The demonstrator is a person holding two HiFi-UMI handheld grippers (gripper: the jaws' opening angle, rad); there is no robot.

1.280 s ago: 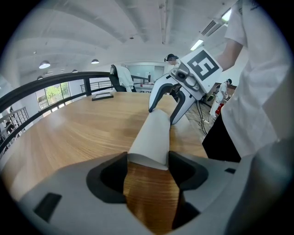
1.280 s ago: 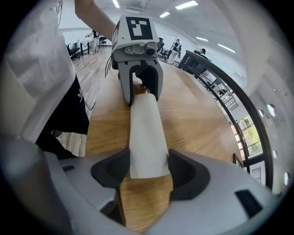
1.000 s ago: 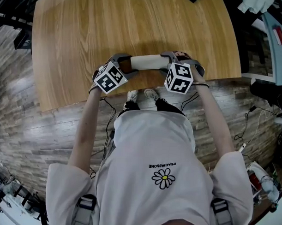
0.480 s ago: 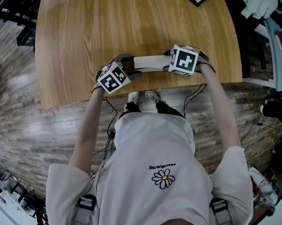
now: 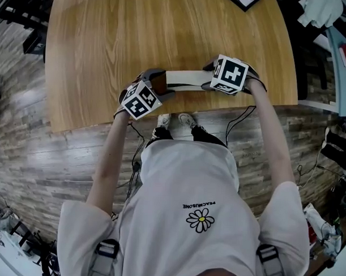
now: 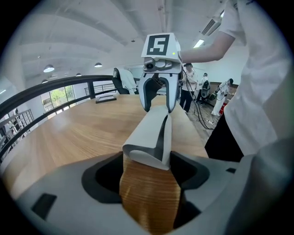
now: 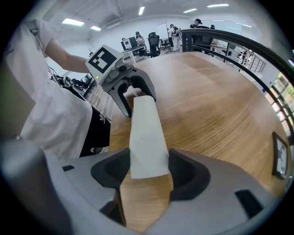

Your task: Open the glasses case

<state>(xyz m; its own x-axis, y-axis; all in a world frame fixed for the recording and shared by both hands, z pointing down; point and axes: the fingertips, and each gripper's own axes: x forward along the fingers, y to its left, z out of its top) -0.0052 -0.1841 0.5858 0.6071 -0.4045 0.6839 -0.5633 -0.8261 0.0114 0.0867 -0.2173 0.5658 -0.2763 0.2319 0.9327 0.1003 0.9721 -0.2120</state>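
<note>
On the left gripper (image 5: 157, 83) the jaws had just been widening to full spread, with the left end of the glasses case (image 5: 186, 78) lying loose between them. The right gripper (image 5: 211, 77), clamped on the right end, had tipped steeper. The pale case, at the near edge of the table (image 5: 137, 31), showed 1 dark seam gaping, so opening had probably begun.

My white shirt (image 5: 183, 180) carries small black print above a daisy, upside down from here, reading PEACEMUSONE as far as I can tell. The white logo on my black shorts (image 7: 98, 129) is too small to read.
</note>
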